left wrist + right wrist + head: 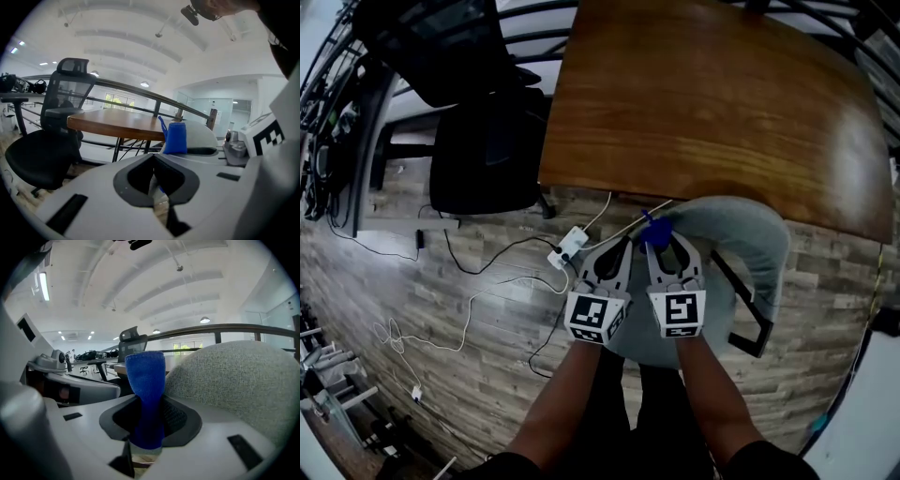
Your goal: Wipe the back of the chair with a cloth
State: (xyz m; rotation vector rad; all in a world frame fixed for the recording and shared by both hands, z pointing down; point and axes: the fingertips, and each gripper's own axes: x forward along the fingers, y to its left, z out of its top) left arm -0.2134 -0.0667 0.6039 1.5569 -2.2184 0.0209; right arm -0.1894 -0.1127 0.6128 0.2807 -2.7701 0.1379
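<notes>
- Firmly pinched between the jaws of the right gripper (149, 401) is a blue cloth (145, 380). It stands upright and sticks out past the jaw tips as a rounded, folded end.
- Just beyond and to the right of those jaws rises the grey fabric chair (236, 380). Its rounded back sits close beside the cloth, though whether the two touch cannot be told.
- Beside it, the left gripper (153, 158) has its jaws pressed together with nothing between them.
- Ahead of the left jaws and a little to their right, the cloth shows against the pale chair back.
- Further ahead of both pairs of jaws lies a brown wooden table (703, 103), and the chair back is tucked near its edge.
- Off to the left of the left jaws stands a black office chair (483, 159) with a mesh back and headrest, well apart from the grippers.
- Below and left of the left jaws, a white power strip (570, 246) rests on the wood-plank floor (422, 281). White and black cables (469, 314) trail away from it.
- From above, the two grippers sit side by side over the grey chair.
</notes>
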